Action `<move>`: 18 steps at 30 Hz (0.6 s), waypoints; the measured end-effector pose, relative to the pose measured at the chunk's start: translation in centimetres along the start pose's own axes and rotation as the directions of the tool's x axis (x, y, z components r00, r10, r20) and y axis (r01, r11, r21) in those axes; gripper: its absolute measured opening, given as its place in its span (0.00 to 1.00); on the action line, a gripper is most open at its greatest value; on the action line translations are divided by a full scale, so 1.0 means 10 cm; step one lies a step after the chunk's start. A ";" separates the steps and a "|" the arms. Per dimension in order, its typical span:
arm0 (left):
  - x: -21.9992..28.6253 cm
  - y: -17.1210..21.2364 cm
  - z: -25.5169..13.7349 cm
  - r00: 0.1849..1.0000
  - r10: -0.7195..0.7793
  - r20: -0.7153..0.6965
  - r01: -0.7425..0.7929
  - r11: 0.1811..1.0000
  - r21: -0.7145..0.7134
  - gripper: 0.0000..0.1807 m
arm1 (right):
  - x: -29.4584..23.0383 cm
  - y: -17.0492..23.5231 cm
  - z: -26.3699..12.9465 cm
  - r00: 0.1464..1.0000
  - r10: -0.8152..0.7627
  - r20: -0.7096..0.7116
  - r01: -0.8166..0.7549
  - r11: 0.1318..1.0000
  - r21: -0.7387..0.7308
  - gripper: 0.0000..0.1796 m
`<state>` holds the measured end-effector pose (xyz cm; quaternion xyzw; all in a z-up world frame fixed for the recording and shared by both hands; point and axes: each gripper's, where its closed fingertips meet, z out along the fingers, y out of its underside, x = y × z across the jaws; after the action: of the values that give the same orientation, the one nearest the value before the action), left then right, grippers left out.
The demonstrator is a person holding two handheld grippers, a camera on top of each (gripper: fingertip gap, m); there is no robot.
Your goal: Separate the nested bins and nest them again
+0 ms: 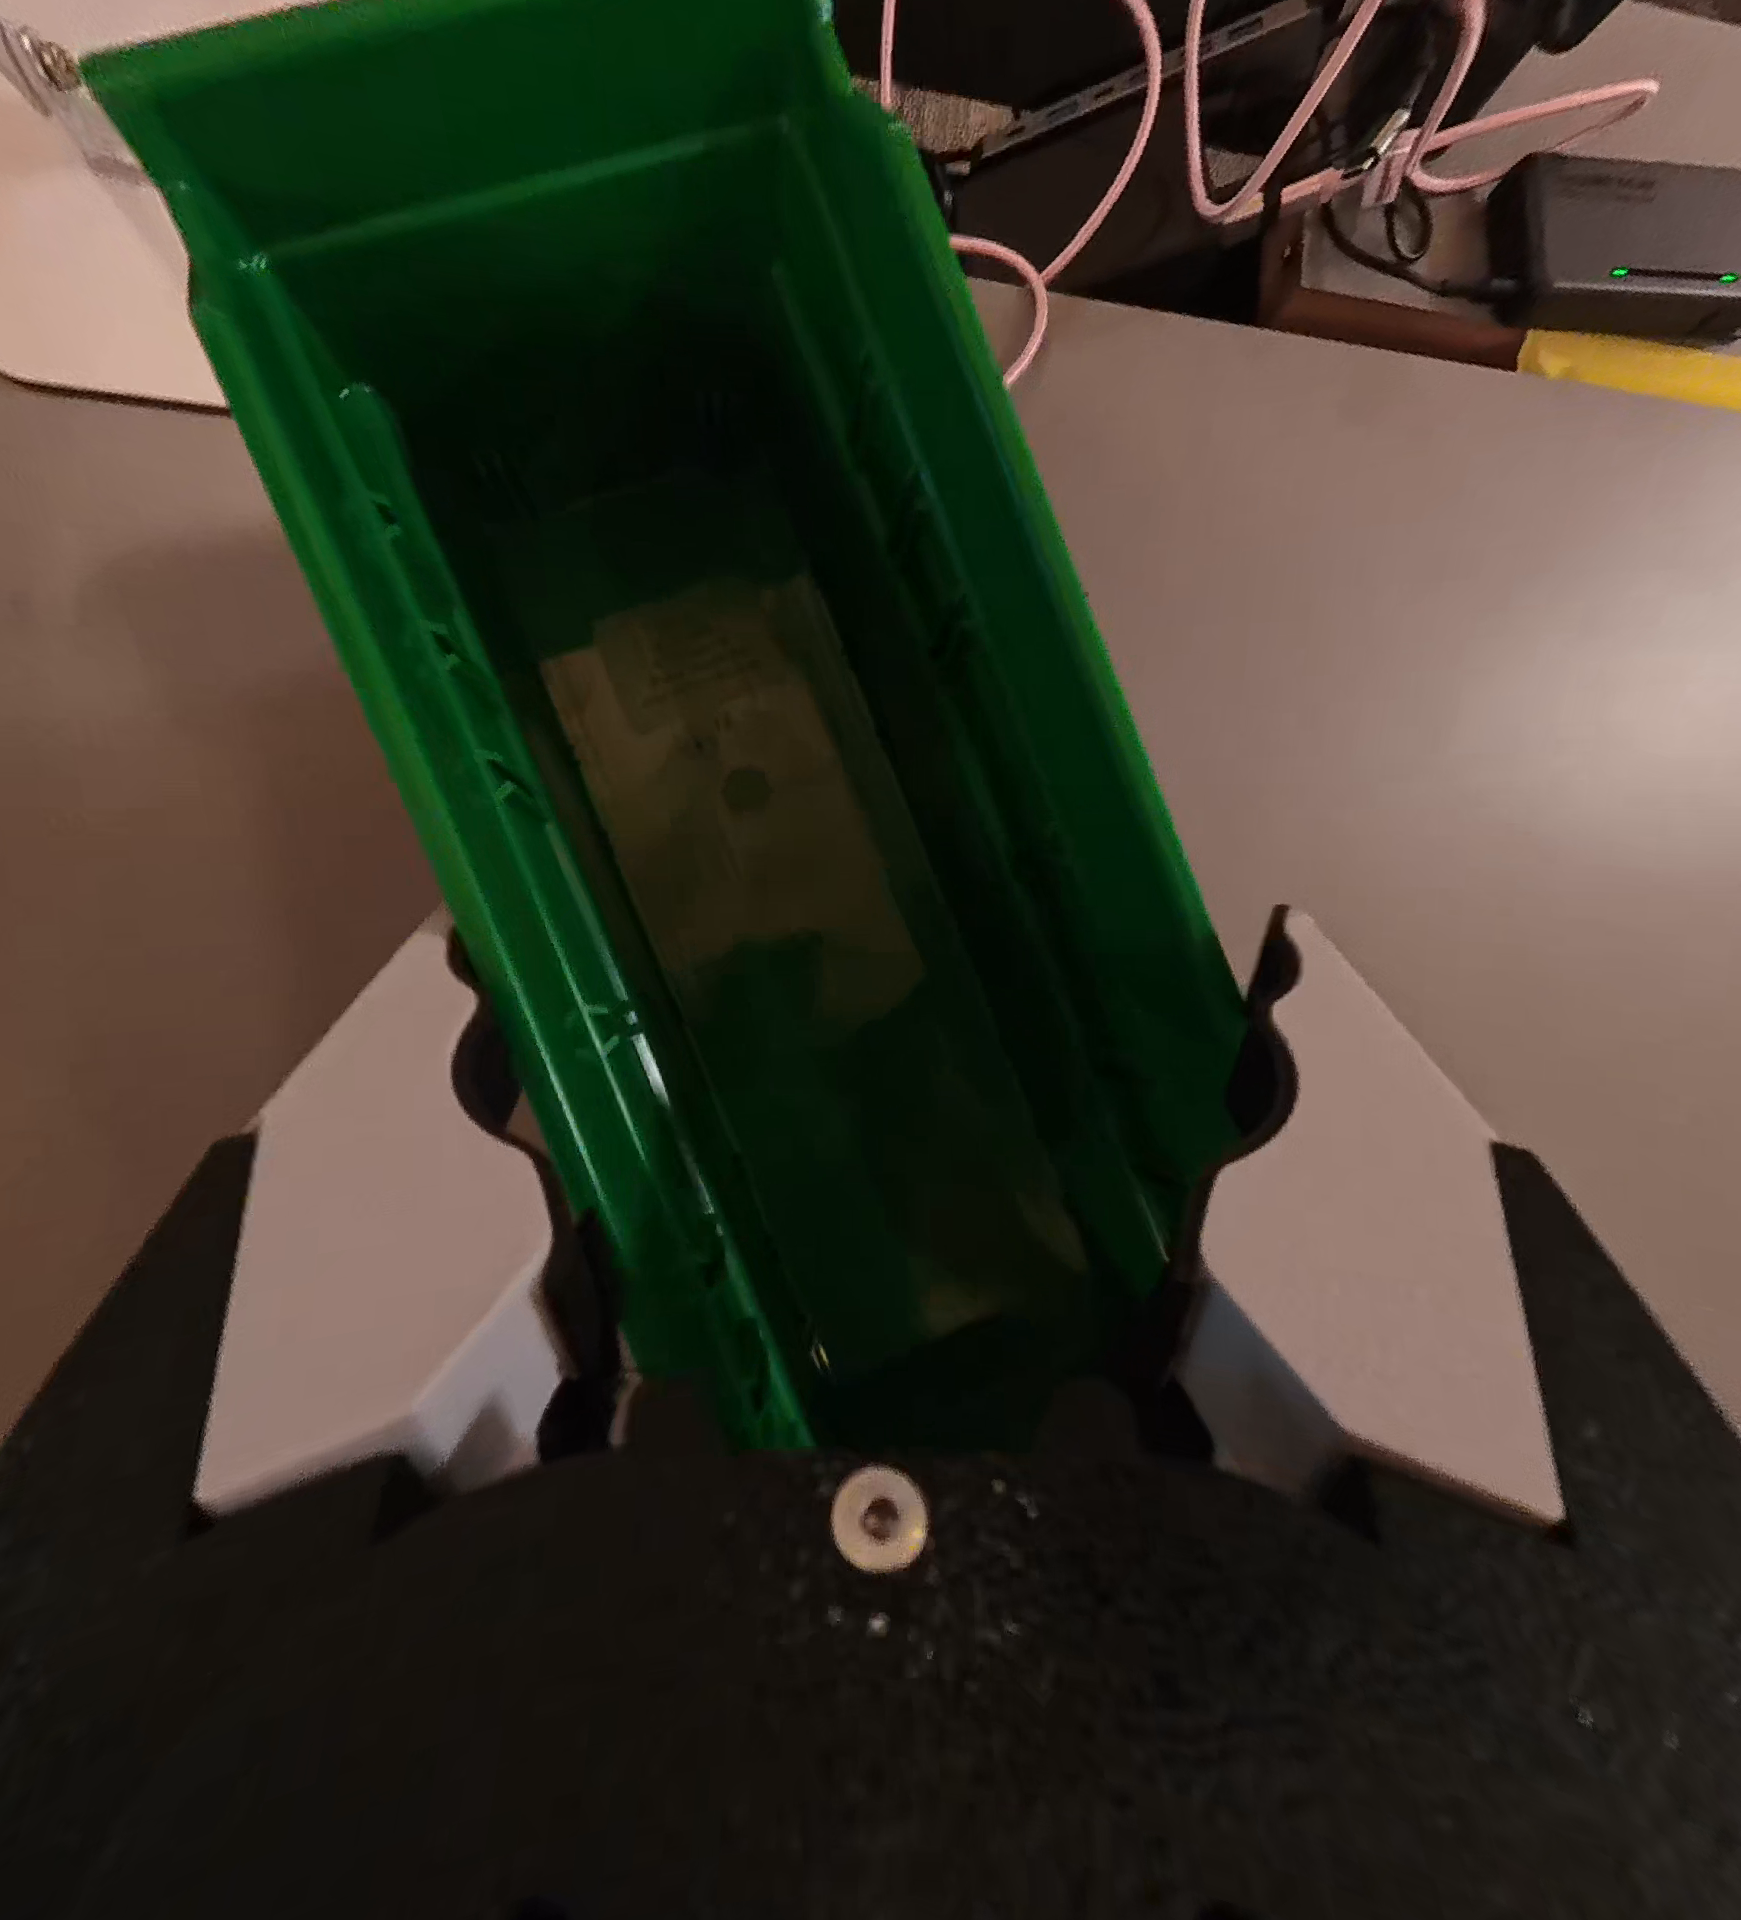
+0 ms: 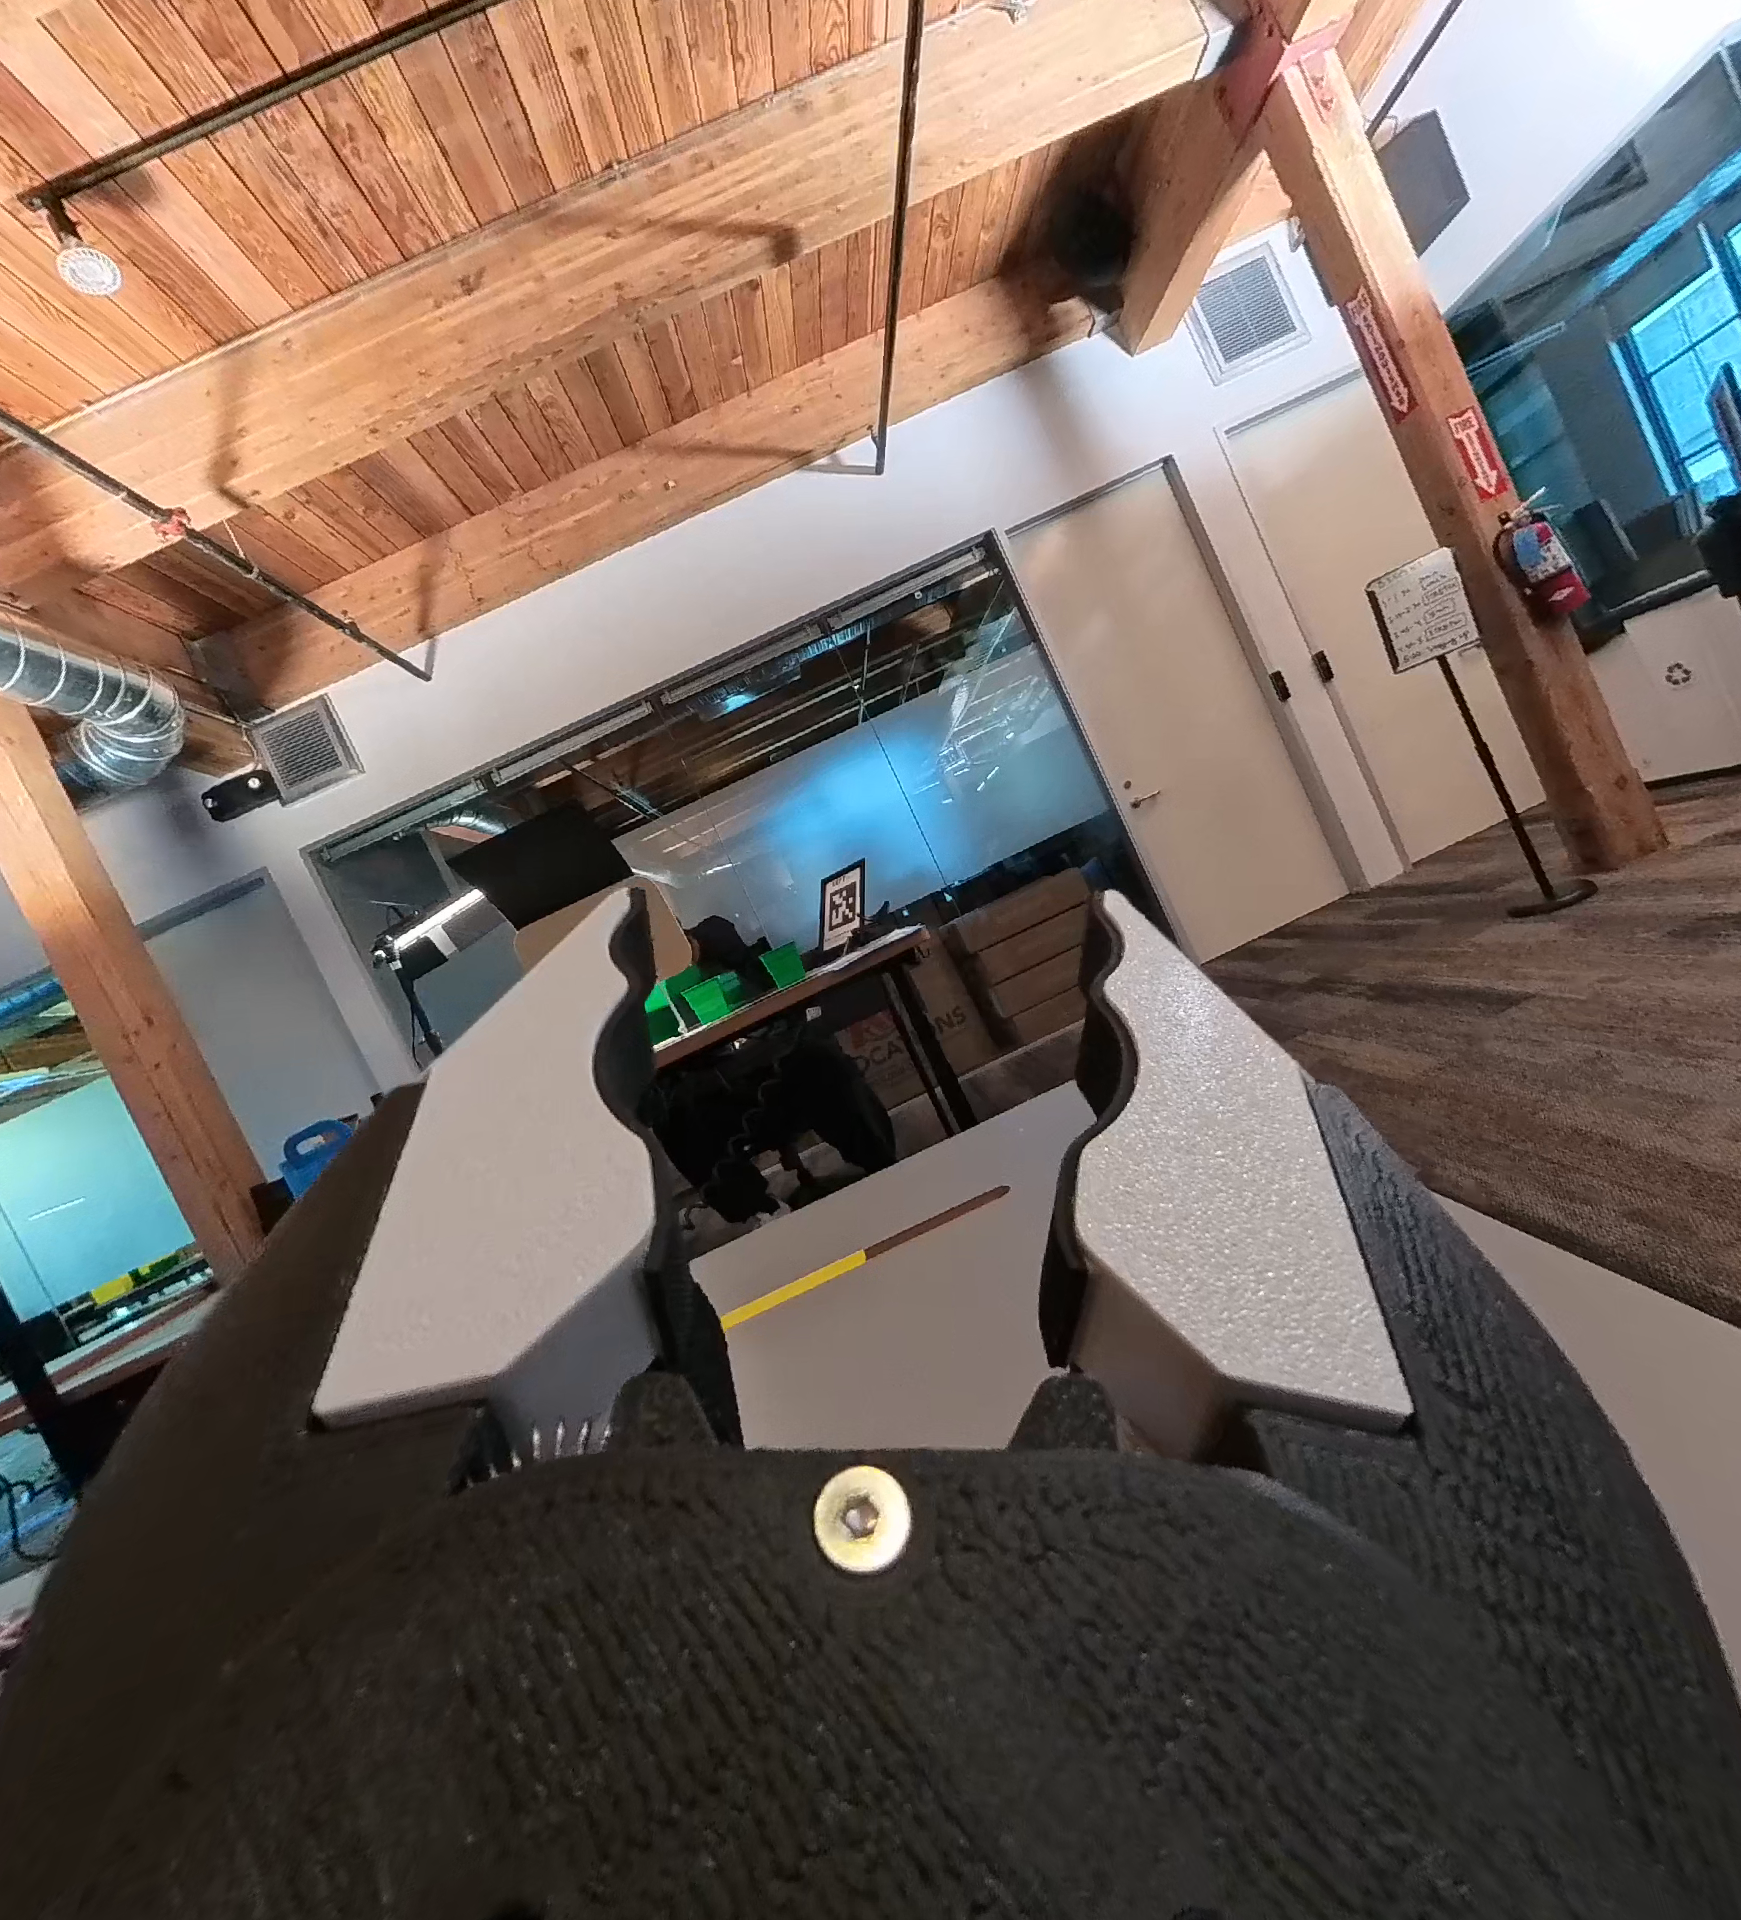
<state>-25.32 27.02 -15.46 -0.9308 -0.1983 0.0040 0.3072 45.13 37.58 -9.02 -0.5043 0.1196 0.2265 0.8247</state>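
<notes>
The left hand-held gripper [image 1: 861, 1049] was clenched on the green bins [image 1: 658, 665], its two black-padded fingers [image 1: 479, 1070] pressing against the outer side walls at the near end. The bins were nested, one inside the other, with the inner bin's far wall standing a little short of the outer bin's far wall, and the pair ran away from the camera, leaning to the left. Whether they were resting on the bench [image 1: 1417, 727] or lifted off it could not be told. A pale label [image 1: 731, 800] lay flat on the floor of the inner bin. Beyond the bins' far left corner, a light, round-cornered board [image 1: 24, 249] sat on the bench. Past the bench's far edge on the right, pink cables [image 1: 1230, 156] looped near a dark grey box [image 1: 1655, 249] with small green lights, and a strip of yellow tape [image 1: 1676, 379] ran along that edge. The right hand-held gripper [image 2: 861, 1013] was released, its grey fingers [image 2: 523, 1143] spread apart with nothing between them, and it pointed upward and away from the work. Through the gap showed a bit of the bench [image 2: 897, 1278] with the yellow tape [image 2: 793, 1288], and farther off another table [image 2: 793, 1003] carrying more green bins [image 2: 720, 997]. A wooden ceiling [image 2: 430, 208], timber posts [image 2: 1448, 436], glass partitions [image 2: 793, 810] and a carpeted floor [image 2: 1520, 1039] filled the rest of that view.
</notes>
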 end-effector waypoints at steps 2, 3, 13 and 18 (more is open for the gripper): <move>-0.03 -0.08 -0.06 0.999 0.027 0.019 -0.028 0.998 0.063 0.88 | -0.04 0.01 0.00 1.000 -0.016 0.009 0.016 1.000 -0.004 0.46; -0.01 -0.17 -0.14 0.998 0.064 0.020 -0.066 0.990 0.124 0.88 | -0.06 0.02 0.01 1.000 -0.027 0.013 0.028 1.000 -0.009 0.46; -0.27 0.21 -1.48 0.990 0.079 0.115 -0.139 0.654 0.743 0.88 | -0.28 0.28 0.12 0.993 -0.108 0.047 0.115 0.978 -0.174 0.60; -0.80 0.98 -1.35 0.996 -0.086 -0.026 0.068 0.536 0.841 0.88 | -0.93 0.57 0.11 0.979 -0.052 0.198 0.118 0.933 -0.340 0.67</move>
<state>-27.37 9.14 -11.02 -0.6597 -0.2155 0.0937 0.7139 34.21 38.40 -8.98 -0.6241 -0.0219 0.2543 0.7385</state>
